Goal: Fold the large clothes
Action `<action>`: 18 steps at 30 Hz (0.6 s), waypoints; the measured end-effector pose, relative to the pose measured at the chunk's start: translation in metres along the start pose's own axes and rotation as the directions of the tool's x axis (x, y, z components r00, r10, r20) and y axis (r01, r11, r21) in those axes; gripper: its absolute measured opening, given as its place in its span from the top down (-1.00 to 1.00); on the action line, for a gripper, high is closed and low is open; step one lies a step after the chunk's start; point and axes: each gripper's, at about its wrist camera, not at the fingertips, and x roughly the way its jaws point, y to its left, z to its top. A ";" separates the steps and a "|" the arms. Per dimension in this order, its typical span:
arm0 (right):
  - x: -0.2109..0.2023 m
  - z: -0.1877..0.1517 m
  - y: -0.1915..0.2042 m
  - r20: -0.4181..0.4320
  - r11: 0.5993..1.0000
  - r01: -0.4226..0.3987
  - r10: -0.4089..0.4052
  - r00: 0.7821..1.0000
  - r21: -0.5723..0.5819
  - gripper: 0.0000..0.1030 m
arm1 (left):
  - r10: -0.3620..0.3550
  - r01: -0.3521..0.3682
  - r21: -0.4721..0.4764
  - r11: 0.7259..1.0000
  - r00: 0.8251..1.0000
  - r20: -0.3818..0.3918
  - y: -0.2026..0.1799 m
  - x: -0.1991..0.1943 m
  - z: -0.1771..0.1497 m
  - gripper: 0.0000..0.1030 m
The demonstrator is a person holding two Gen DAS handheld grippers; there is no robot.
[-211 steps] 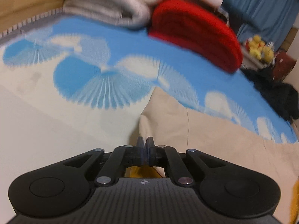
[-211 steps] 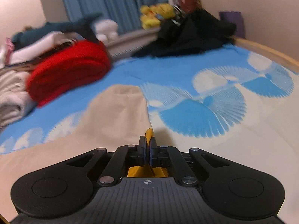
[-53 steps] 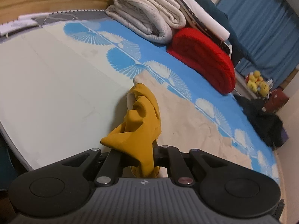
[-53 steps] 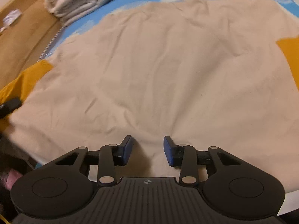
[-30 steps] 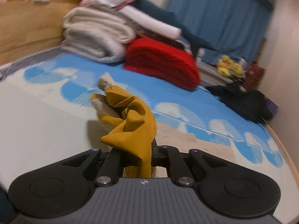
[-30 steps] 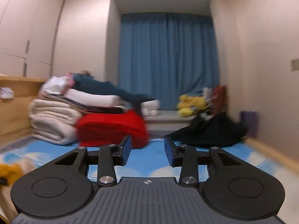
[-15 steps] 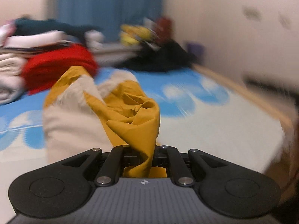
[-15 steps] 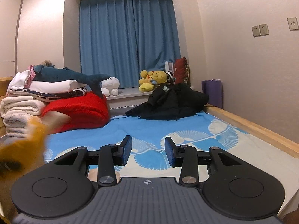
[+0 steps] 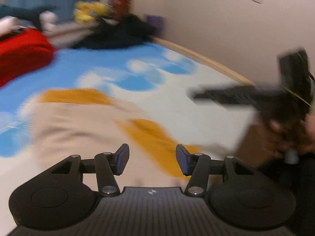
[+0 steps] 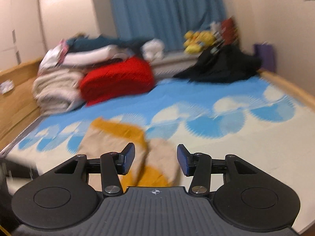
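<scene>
The beige-and-mustard garment (image 9: 82, 123) lies folded on the blue-patterned bedspread (image 9: 137, 66) directly ahead of and below the left gripper (image 9: 152, 158), whose jaws have just been opening with nothing between them, while the right gripper (image 10: 155, 158) hovers spread beside it, equally near.

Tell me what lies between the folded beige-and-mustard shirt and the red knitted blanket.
In the right wrist view, only bare blue-and-white fan-patterned bed cover separates the beige-and-mustard shirt from the red knitted blanket; nothing else lies on that stretch.
</scene>
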 end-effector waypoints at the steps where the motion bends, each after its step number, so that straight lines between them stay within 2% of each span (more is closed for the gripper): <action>1: 0.007 -0.002 0.005 -0.036 1.000 -0.025 0.025 0.999 -0.003 0.02 | 0.049 -0.049 -0.018 0.999 0.999 0.012 0.014 -0.001 -0.003 -0.12; 2: 0.016 -0.006 0.012 -0.088 0.998 -0.056 0.056 0.995 -0.003 0.01 | 0.106 -0.105 -0.053 0.993 0.994 0.021 0.030 0.000 -0.011 -0.12; 4: 0.029 -0.014 0.023 -0.186 0.996 -0.084 0.082 0.979 -0.003 -0.01 | 0.202 -0.207 -0.154 0.966 0.978 -0.047 0.057 0.005 -0.017 -0.09; 6: 0.049 -0.028 0.036 -0.318 0.998 -0.037 0.021 0.948 -0.044 -0.01 | 0.266 -0.269 -0.224 0.937 0.963 -0.041 0.074 0.003 -0.019 -0.11; 9: 0.069 -0.046 0.046 -0.448 0.994 0.021 -0.069 0.891 -0.110 0.03 | 0.284 -0.292 -0.272 0.917 0.956 -0.072 0.089 0.008 -0.019 -0.12; 11: 0.073 -0.053 0.050 -0.470 0.991 0.020 -0.079 0.879 -0.129 0.58 | 0.270 -0.293 -0.305 0.906 0.956 -0.115 0.099 0.009 -0.022 -0.12; 12: 0.073 -0.053 0.051 -0.465 0.991 0.012 -0.073 0.882 -0.132 0.68 | 0.260 -0.289 -0.321 0.902 0.957 -0.130 0.103 0.013 -0.023 -0.12; 13: 0.070 -0.052 0.054 -0.452 0.991 -0.003 -0.059 0.890 -0.136 0.88 | 0.252 -0.283 -0.328 0.901 0.958 -0.135 0.103 0.008 -0.024 -0.12; 14: 0.065 -0.049 0.055 -0.432 0.991 -0.024 -0.037 0.901 -0.134 0.95 | 0.246 -0.279 -0.329 0.902 0.959 -0.138 0.103 0.008 -0.024 -0.12; 16: 0.044 -0.033 0.048 -0.319 0.995 -0.055 0.025 0.947 -0.085 0.96 | 0.241 -0.273 -0.321 0.907 0.961 -0.138 0.099 0.002 -0.029 -0.12; 17: 0.027 -0.022 0.040 -0.230 0.996 -0.088 0.083 0.970 -0.012 0.97 | 0.233 -0.266 -0.317 0.910 0.962 -0.140 0.099 0.000 -0.029 -0.12; 18: 0.016 -0.017 0.033 -0.172 0.993 -0.110 0.115 0.978 0.035 0.97 | 0.225 -0.260 -0.315 0.913 0.964 -0.143 0.098 -0.004 -0.034 -0.12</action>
